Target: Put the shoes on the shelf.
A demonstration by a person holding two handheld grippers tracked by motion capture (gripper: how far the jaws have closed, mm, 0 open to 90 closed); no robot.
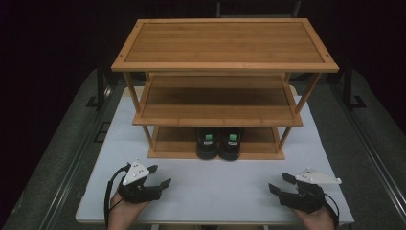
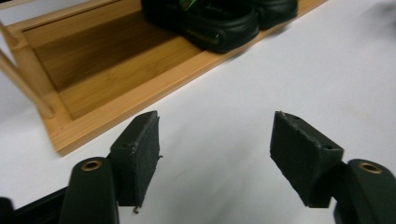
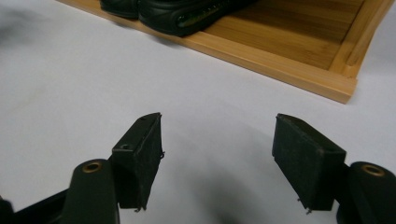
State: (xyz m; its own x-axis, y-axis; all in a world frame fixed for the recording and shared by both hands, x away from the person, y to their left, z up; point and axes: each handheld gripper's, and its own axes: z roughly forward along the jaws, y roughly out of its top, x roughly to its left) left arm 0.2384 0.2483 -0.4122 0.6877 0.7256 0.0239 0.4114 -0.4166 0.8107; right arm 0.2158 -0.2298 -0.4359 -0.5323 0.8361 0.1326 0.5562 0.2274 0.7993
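Observation:
A three-tier bamboo rack (image 1: 225, 45) stands on the white table (image 1: 215, 191). A pair of black shoes (image 1: 219, 143) with green tags sits on its bottom shelf, toes toward me. My left gripper (image 1: 160, 175) rests low at the table's front left, open and empty, well short of the rack. My right gripper (image 1: 276, 181) mirrors it at the front right, open with nothing in it. In the left gripper view the jaws (image 2: 215, 116) stand wide over bare table, the shoes (image 2: 210, 23) ahead on the shelf (image 2: 116, 74). The right gripper view has open jaws (image 3: 217, 116) and the shoes (image 3: 187, 14) at top left.
The rack's middle shelf (image 1: 215, 108) and top shelf carry nothing. Dark floor and metal rails (image 1: 72, 158) flank the table. The rack's front edge (image 3: 261, 65) lies a short way beyond the right jaws.

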